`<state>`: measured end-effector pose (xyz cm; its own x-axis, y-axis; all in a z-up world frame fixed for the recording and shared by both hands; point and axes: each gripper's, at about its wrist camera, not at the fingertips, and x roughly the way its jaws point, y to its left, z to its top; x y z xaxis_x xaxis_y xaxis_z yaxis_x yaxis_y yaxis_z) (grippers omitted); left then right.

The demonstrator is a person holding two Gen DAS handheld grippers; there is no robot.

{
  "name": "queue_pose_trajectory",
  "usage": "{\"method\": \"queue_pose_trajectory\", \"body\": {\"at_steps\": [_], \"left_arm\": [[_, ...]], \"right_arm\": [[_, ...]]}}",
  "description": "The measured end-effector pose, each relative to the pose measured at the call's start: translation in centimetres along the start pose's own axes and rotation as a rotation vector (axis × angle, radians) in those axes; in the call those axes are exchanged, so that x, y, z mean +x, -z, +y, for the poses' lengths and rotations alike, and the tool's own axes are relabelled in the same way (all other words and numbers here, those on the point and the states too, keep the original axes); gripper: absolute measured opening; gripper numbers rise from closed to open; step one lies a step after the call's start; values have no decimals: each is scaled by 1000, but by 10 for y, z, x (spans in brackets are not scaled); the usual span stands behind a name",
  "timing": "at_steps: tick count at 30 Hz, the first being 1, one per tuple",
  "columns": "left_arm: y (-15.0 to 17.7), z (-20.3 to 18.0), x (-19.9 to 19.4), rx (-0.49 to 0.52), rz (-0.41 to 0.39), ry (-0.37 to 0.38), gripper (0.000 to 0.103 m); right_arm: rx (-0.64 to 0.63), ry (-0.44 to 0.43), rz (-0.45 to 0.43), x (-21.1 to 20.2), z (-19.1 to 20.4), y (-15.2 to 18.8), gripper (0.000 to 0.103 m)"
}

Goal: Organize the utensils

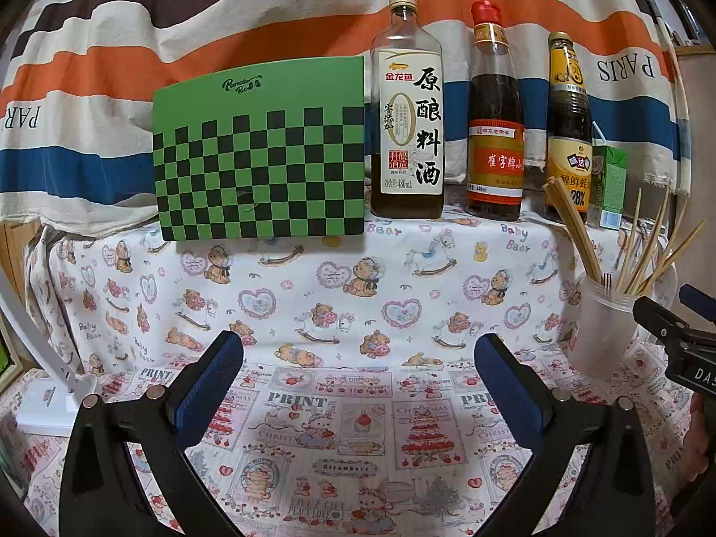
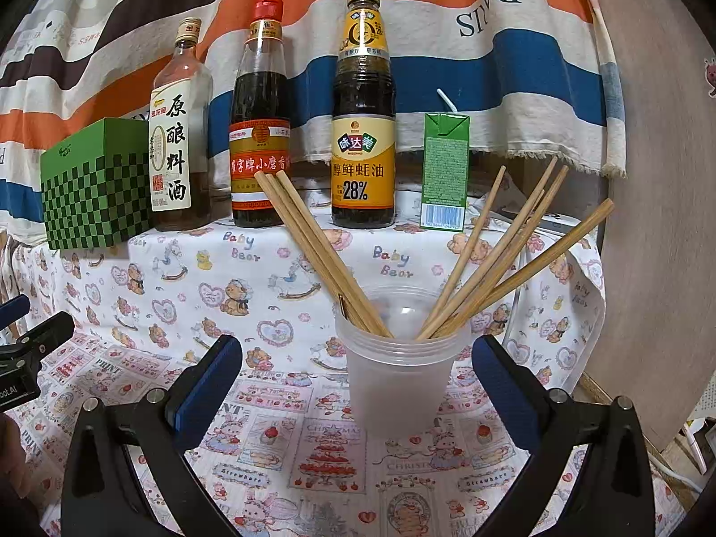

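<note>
— Where are the chopsticks (image 2: 322,255) now?

— All standing in the translucent plastic cup (image 2: 398,376), fanned out in two bunches: three lean left against the rim, the others lean right. The cup sits on the desk (image 2: 277,277), on the cloth printed with bears and hearts, toward its right side.

— And the right gripper (image 2: 358,380)?

— Just in front of the cup, level with it. Its jaws stand wide apart, one blue pad on each side of the cup, neither touching it, nothing held.

— The left gripper (image 1: 358,380)?

— Off to the left of the cup, over bare cloth. Its jaws are spread wide too and empty. From its camera the cup (image 1: 604,326) and chopsticks (image 1: 577,232) show at the right edge, with the other gripper's dark tip just beside them.

— What's behind the cup?

— A row along the back of the desk: a green checkered box (image 2: 96,188) at the left, then a cooking wine bottle (image 2: 179,134) with a white label, a dark bottle with a red cap (image 2: 262,125), an oyster sauce bottle (image 2: 363,125) with a yellow label, and a small green drink carton (image 2: 445,170) with a straw. A striped cloth (image 2: 447,13) in orange, blue and brown hangs behind them all
</note>
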<state>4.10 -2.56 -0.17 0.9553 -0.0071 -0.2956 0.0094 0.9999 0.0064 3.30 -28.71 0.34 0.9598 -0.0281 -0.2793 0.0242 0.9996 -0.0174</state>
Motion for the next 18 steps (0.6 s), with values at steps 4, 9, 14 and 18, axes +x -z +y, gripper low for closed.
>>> {"method": "queue_pose_trajectory", "body": {"at_steps": [4,9,14,18], "left_arm": [[1,0,0,-2,-1,-1,103],[1,0,-1,-3,-3,-2,103],[1,0,0,-3,-3,1,103],[1,0,-1,-3,-3,-3,103]], "right_arm": [[11,13,-2,-2,-3,1,103],[-8,0,2,-1,2,1,103],[-4,12,1,-2,1,1,103],[-8,5,6,0,2,1,103]]}}
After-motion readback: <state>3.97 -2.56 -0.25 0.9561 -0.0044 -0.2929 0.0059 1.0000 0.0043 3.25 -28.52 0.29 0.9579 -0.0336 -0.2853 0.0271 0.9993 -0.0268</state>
